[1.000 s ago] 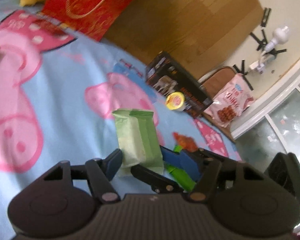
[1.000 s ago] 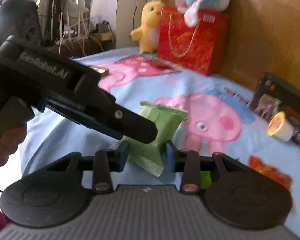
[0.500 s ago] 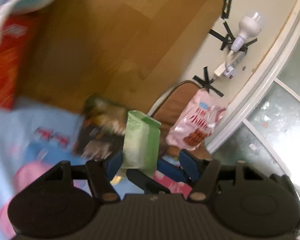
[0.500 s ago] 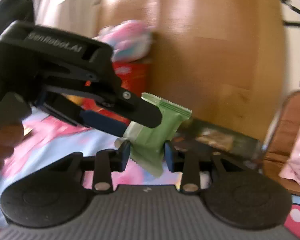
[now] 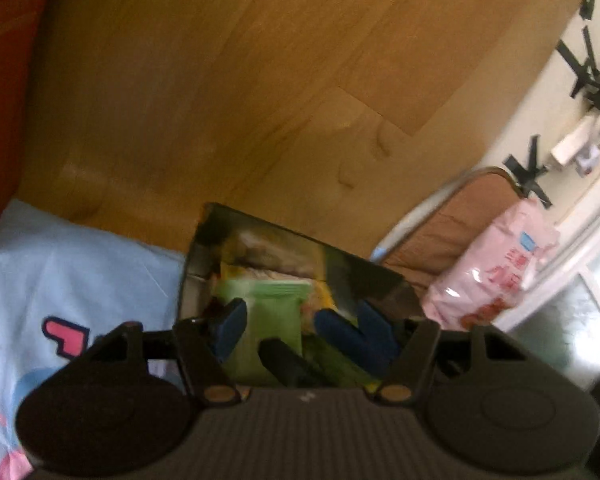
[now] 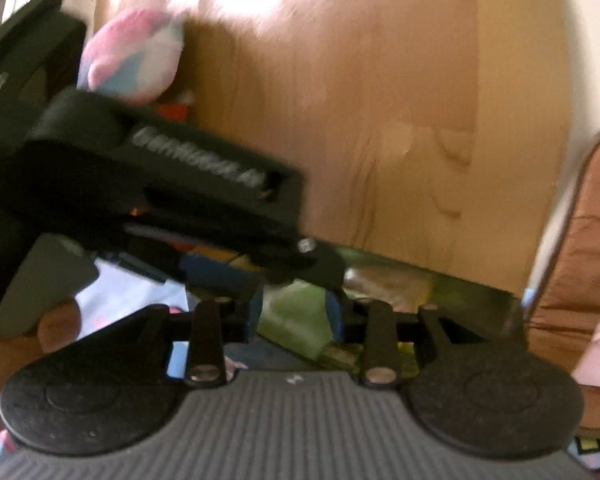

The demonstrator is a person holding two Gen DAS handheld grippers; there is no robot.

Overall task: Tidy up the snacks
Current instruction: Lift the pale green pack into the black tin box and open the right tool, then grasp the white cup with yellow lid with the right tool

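1. Since 1.0 s ago the green snack packet point(image 5: 274, 320) has gone from just above the blue cartoon-print bedsheet point(image 5: 72, 268) to the open top of the dark snack box point(image 5: 204, 256); the headboard now fills both views.
2. Right gripper point(image 6: 296, 314): blue pads pressed on either side of the green packet, clamped on it. Motion blur softens the edges, but no gap shows between pad and wrapper.
3. Left gripper point(image 5: 300, 330): fingers apart, nothing clamped. Its left pad lies just beside the packet's left edge; whether it touches, cannot tell. Its right pad stands clear.
4. Packet upright, its crimped top edge uppermost, its lower part hidden behind the gripper bodies. It sits over the box interior, where yellow and pale wrappers show, blurred.
5. Box stands on the bedsheet against the wooden headboard point(image 5: 260, 80).
6. Right of the box: a brown cushioned chair point(image 5: 472, 216) with a pink snack bag point(image 5: 496, 268) leaning on it.
7. Right wrist view: the left gripper's black body crosses from upper left, a pink-and-blue plush toy point(image 6: 132, 56) behind it.
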